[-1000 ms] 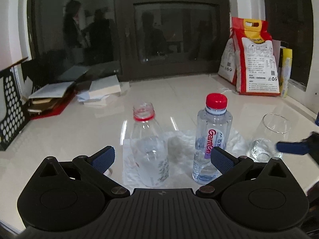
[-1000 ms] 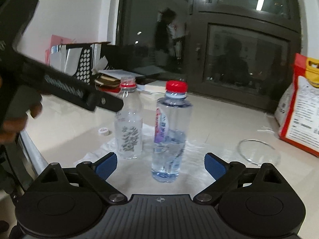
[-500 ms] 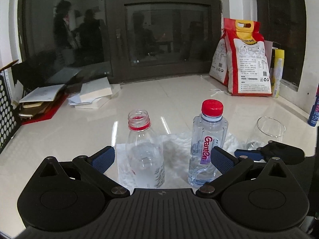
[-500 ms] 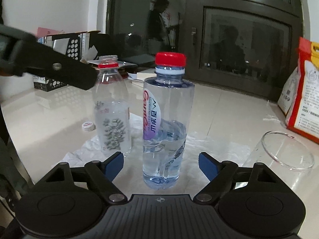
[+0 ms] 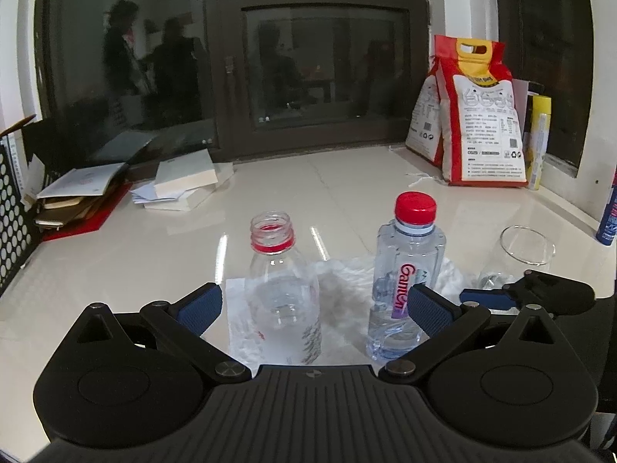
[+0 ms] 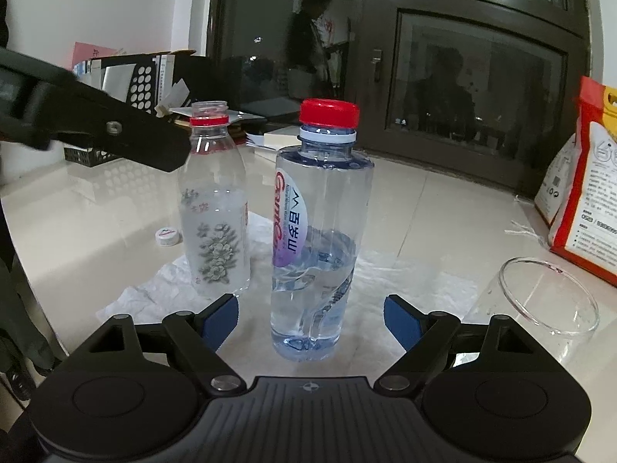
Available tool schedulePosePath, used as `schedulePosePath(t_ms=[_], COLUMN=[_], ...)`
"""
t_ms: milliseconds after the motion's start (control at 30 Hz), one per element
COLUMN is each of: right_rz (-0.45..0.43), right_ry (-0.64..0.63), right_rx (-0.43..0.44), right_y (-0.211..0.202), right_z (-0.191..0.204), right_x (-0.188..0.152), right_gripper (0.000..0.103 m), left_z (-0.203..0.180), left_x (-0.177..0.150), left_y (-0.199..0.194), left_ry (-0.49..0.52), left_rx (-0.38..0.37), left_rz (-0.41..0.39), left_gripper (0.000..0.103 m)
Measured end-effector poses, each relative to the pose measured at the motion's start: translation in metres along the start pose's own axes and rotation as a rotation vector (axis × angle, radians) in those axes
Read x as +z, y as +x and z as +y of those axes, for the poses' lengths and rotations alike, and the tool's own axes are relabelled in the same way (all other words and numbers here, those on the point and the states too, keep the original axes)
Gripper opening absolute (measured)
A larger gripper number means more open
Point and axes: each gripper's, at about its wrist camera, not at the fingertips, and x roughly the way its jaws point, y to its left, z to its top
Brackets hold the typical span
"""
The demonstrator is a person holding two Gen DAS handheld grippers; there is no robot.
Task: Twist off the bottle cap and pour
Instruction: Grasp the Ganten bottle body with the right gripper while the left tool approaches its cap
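Right gripper (image 6: 310, 318) is level with the base of the capped bottle (image 6: 320, 231), which stands between its blue pads; there are visible gaps on both sides, so no grip, jaws at a medium spread. The red cap (image 6: 329, 112) is on and the bottle is partly filled with water. Left gripper (image 5: 314, 308) has its jaws wide, with the open bottle (image 5: 283, 293) in front of the gap between them, not touched. Both bottles stand upright on a white paper towel (image 6: 405, 281) near the table's (image 5: 347, 189) front edge, the open one on the left. A loose white cap (image 6: 167, 236) lies on the table left of the open bottle. An empty glass (image 6: 547, 301) stands right of the capped bottle, off the towel. Rice bags (image 5: 478, 123) lean at the table's far right corner, and a stack of books (image 5: 185, 181) sits at the far left.
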Motion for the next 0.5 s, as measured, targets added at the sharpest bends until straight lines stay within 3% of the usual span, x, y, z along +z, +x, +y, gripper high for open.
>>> schedulePosePath(t_ms=[200,500], right_rz=[0.001,-0.012], right_ry=[0.002,0.028], right_rx=[0.012,0.004], right_y=[0.012,0.024], right_z=[-0.015,-0.018], right_x=[-0.003,-0.008], right_gripper=[0.085,0.072], left_z=[-0.001,-0.006], left_x=[0.002,0.016], left_y=[-0.009,-0.016], left_ry=[0.019,0.102], left_rx=[0.006,-0.003], left_rz=[-0.012,-0.039], left_gripper=[0.103,0.103])
